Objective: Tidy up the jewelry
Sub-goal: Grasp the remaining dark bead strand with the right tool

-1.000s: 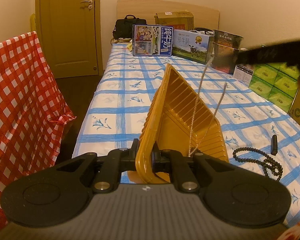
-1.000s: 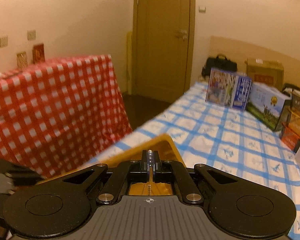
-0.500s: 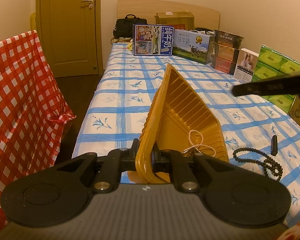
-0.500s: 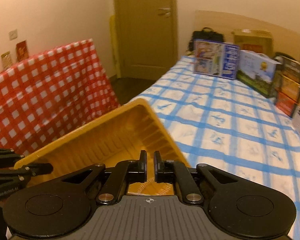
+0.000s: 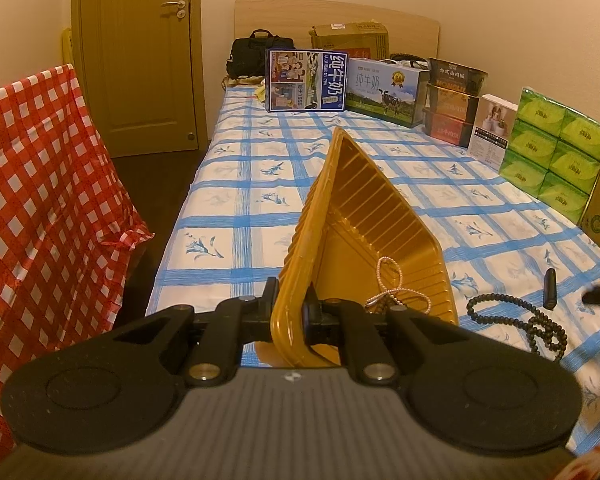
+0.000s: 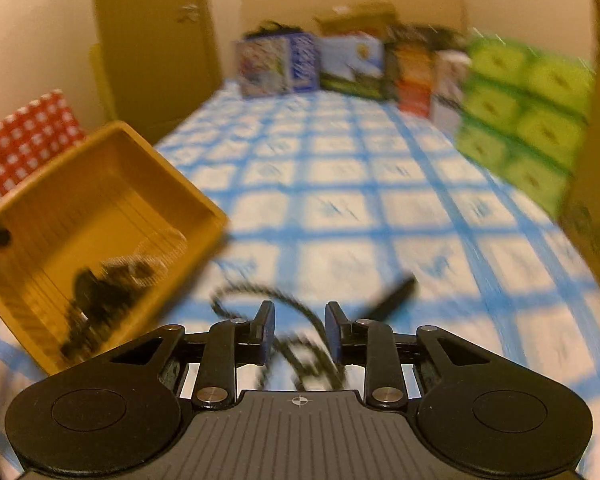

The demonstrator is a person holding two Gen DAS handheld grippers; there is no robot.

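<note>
Necklaces: one pale [image 5: 392, 280] in the tray [image 5: 364, 216], one dark [image 5: 536, 322] on the bed [image 5: 252, 184].
Left gripper [image 5: 291, 312]: clamped on the tray's rim.
Right gripper [image 6: 300, 330]: jaws opening over the dark necklace, not pressing it.

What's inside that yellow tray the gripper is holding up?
A pale bead necklace lies looped in the low end of the yellow tray. The right wrist view, blurred, shows darker pieces there too. The left gripper hides that corner, so I cannot tell what they are.

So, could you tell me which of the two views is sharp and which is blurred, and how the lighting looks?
Left wrist view: sharp, with the yellow tray and pearl necklace crisp, though fisheye bending curves the edges. Right wrist view: motion-smeared, so the black bead string and boxes streak. Both views carry a warm yellowish indoor cast, with no strong glare.
</note>
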